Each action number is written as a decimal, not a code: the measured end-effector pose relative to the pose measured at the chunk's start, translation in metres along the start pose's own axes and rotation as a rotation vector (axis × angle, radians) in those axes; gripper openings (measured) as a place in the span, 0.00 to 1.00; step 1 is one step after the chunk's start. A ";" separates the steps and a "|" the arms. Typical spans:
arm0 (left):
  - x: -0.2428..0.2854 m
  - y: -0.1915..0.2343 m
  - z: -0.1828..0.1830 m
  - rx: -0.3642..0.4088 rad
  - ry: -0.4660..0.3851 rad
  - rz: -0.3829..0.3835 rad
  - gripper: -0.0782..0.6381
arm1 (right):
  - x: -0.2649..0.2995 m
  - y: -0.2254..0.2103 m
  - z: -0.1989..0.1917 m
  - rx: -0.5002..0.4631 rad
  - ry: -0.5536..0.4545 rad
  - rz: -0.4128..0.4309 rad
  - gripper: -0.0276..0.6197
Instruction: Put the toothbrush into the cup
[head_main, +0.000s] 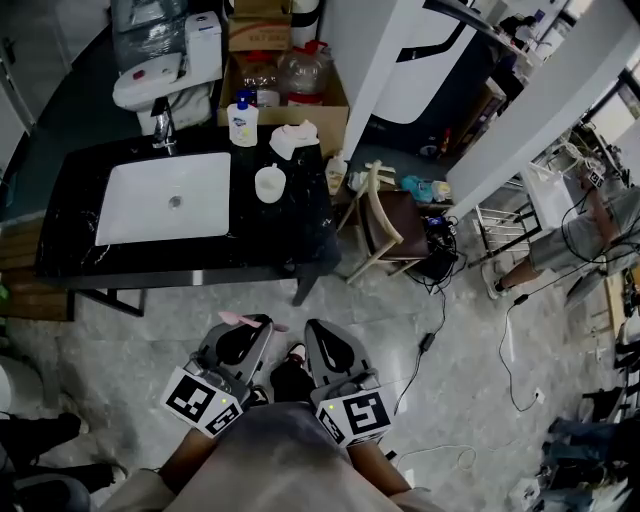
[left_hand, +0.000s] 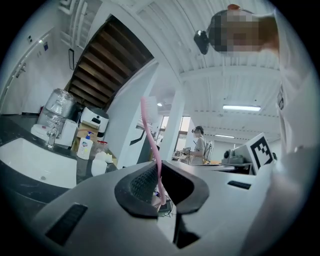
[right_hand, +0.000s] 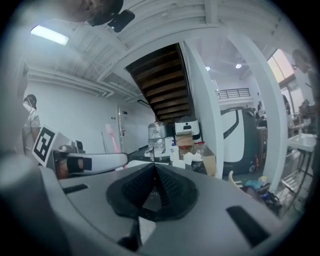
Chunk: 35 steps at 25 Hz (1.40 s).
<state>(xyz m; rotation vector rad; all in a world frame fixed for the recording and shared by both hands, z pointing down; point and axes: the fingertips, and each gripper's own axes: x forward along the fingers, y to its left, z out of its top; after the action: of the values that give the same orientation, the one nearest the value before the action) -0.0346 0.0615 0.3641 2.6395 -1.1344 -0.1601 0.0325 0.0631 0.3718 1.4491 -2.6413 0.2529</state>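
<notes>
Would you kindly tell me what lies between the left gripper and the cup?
In the head view, only bare floor and then black counter lie between the left gripper, shut on the toothbrush, and the cup.

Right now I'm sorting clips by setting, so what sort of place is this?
Probably a lab or workshop hall with a mock bathroom corner, not a home: a black counter with a white sink stands on open floor, cardboard boxes behind it, loose cables trailing beside a chair.
</notes>
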 end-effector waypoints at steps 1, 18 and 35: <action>0.008 0.003 0.001 0.002 0.000 0.003 0.15 | 0.006 -0.007 0.001 0.004 0.002 0.005 0.05; 0.118 0.049 -0.001 -0.021 0.032 0.058 0.15 | 0.084 -0.085 0.004 0.023 0.063 0.155 0.05; 0.131 0.062 0.011 0.061 0.074 0.176 0.15 | 0.114 -0.102 -0.001 0.070 0.069 0.244 0.05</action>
<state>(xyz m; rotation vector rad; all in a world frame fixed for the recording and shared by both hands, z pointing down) 0.0104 -0.0761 0.3715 2.5578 -1.3581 0.0064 0.0580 -0.0846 0.4023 1.1112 -2.7752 0.4138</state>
